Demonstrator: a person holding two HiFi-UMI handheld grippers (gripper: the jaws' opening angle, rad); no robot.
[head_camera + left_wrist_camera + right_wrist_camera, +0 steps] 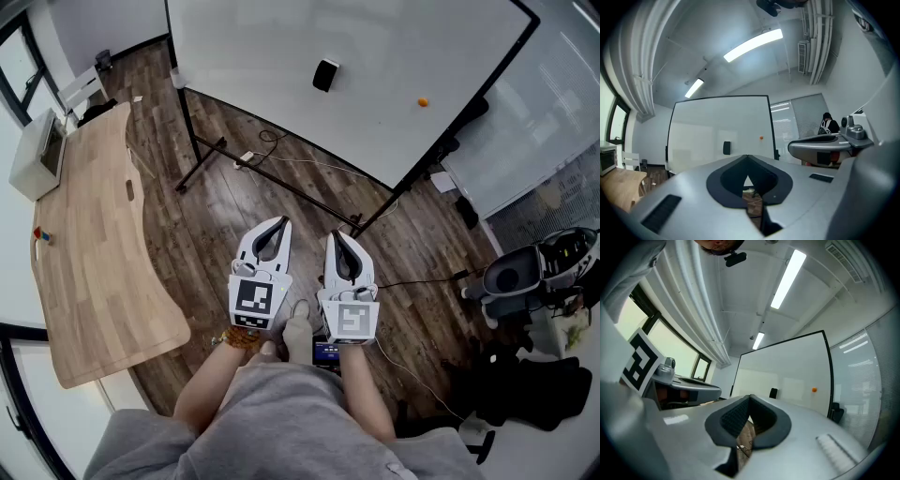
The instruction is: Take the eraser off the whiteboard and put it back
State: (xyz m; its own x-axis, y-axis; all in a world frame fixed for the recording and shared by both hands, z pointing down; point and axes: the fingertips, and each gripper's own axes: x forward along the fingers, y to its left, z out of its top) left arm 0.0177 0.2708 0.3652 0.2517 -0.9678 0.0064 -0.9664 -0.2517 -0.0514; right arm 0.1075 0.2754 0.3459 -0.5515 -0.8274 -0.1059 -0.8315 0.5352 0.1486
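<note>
Nearest, the person's forearms reach out over grey clothing, each hand holding a gripper, the two side by side above the wooden floor [225,202]. The left gripper [279,223] has its jaws pressed together at the tips with nothing between them. The right gripper [334,236] is the same, its tips meeting and empty. Off to the left stands a pale wooden table [89,253]. Beyond the grippers a thin cable [309,165] trails across the floor by the black stand [192,131] of the whiteboard [403,47]. The black eraser [325,74] sits on the board's white face, left of a small orange dot [423,101] and well apart from both grippers.
</note>
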